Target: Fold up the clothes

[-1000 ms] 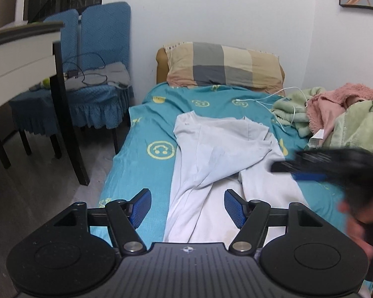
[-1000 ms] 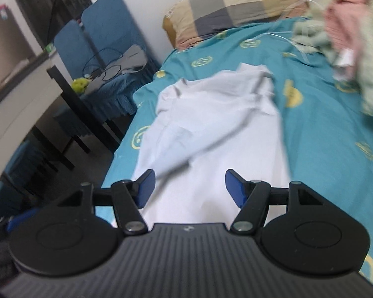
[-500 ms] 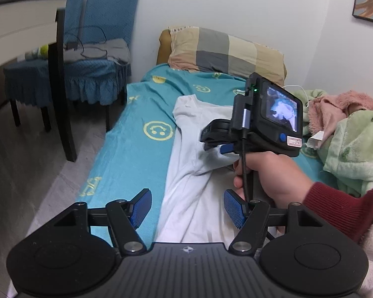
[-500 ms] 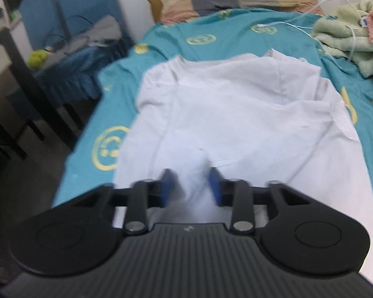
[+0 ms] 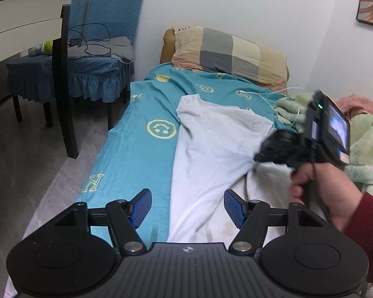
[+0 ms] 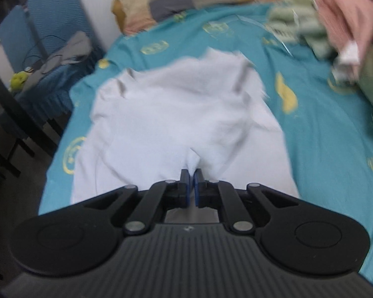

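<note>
I'm pinching the white shirt [image 6: 176,114] with my right gripper [image 6: 191,173], jaws clenched tight on a tuck of fabric near the middle of the garment; cloth is puckering up right at the pads. The shirt is lying spread on the teal bedsheet [image 5: 136,154], collar end far toward the pillow [image 5: 231,52], hem near me. My left gripper [image 5: 187,207] is hovering released over the shirt's near left edge, nothing between its fingers. Step in hand, I'm judging: starting the first fold, grab done on one side only. Next I'm likely needing the left to clamp the near left edge, then both lifting together and carrying the cloth over without dragging the sheet.
</note>
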{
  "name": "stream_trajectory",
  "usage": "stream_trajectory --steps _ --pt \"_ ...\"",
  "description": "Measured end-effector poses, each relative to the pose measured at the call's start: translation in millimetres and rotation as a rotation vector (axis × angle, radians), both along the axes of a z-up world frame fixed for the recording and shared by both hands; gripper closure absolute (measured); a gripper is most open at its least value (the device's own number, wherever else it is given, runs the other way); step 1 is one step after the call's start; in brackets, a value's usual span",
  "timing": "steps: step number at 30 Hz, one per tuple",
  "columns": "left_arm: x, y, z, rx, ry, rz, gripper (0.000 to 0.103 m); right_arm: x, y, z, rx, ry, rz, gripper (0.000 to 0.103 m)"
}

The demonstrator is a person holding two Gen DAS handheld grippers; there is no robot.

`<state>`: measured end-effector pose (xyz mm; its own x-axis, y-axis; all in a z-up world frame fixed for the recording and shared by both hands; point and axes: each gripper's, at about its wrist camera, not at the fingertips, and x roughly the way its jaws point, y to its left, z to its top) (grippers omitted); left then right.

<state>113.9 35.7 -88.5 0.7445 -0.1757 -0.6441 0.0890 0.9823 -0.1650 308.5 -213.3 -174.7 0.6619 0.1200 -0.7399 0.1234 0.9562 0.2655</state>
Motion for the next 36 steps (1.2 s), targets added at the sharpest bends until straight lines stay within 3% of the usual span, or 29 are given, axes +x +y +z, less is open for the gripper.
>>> stream_trajectory --steps 2,7,12,13,14,16,19,24,25,26,28,30,33,36 --pt "1 1 -1 0.006 0.004 -0.003 0.036 -4 -12 -7 0.052 0.028 0.006 0.096" --pt "6 17 1 -0.036 0.018 0.008 0.036 -39 -30 24 0.159 -0.004 0.080 0.094" --pt "8 22 -1 -0.030 0.034 0.029 0.036 -106 -38 60 0.124 0.041 0.216 0.092" --pt "7 21 0 -0.030 0.035 0.031 0.036 -120 -39 62 0.112 0.059 0.253 0.086" --pt "6 20 0 -0.027 0.035 0.032 0.036 -134 -40 65 0.101 0.078 0.290 0.067" --pt "3 18 1 -0.018 0.036 0.032 0.035 -159 -38 62 0.037 0.143 0.350 0.047" --pt "-2 12 1 0.003 0.040 0.027 0.035 -193 -37 57 -0.033 0.193 0.398 0.048" --pt "-9 14 -5 0.027 0.104 0.055 0.033 -230 -33 37 -0.015 0.304 0.453 0.054" --pt "-10 17 -7 0.029 0.142 0.057 0.033 -234 -33 30 -0.022 0.337 0.464 0.059" --pt "-10 19 -7 0.038 0.172 0.047 0.033 -237 -32 22 -0.030 0.370 0.474 0.071" --pt "-13 29 -3 0.050 0.215 0.035 0.033 -242 -35 20 -0.048 0.372 0.475 0.081" --pt "-18 45 1 0.008 0.274 0.037 0.033 -243 -40 24 -0.009 0.353 0.479 0.089" --pt "-26 76 1 -0.142 0.373 0.047 0.033 -244 -50 35 0.044 0.289 0.470 0.089" --pt "-30 95 -5 -0.183 0.465 0.042 0.034 -240 -61 41 0.113 0.238 0.437 0.089"
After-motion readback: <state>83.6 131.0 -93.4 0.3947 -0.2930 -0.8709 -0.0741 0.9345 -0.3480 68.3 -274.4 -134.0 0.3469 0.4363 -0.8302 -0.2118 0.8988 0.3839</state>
